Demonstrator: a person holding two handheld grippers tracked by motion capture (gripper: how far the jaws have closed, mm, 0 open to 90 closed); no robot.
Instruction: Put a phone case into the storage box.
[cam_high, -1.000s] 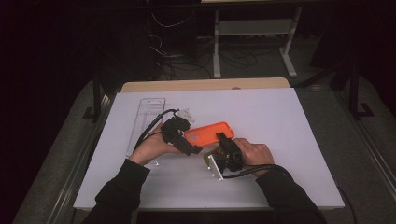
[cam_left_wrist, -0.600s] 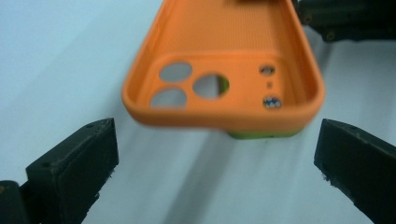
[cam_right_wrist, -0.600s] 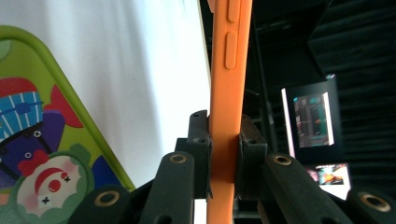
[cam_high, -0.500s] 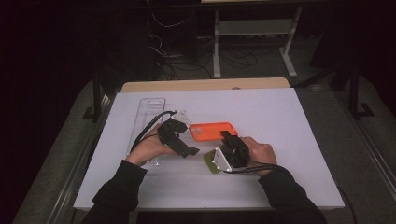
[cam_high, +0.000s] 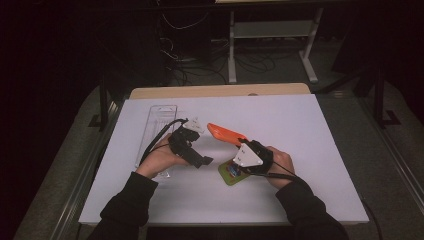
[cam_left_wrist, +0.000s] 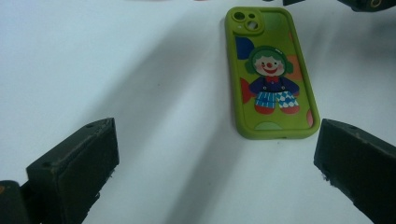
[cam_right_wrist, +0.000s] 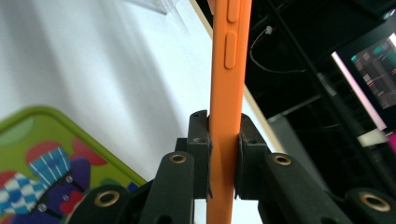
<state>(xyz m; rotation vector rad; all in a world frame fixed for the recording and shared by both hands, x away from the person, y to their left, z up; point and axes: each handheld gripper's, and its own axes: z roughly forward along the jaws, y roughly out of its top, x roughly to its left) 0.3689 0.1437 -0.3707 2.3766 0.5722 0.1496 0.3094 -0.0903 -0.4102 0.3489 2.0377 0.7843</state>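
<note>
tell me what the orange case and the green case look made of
Orange case: likely silicone or soft matte plastic; even dull surface, moulded side buttons, no glare. Green case: probably soft rubbery plastic with a printed clown; rounded thick rim, slight sheen. Neither can be settled by look alone.

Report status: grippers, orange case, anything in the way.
Right gripper shut on orange case, case lifted clear of table. Left gripper open, empty, aimed at green case. Green case lies under right gripper; clear tray off left.
</note>
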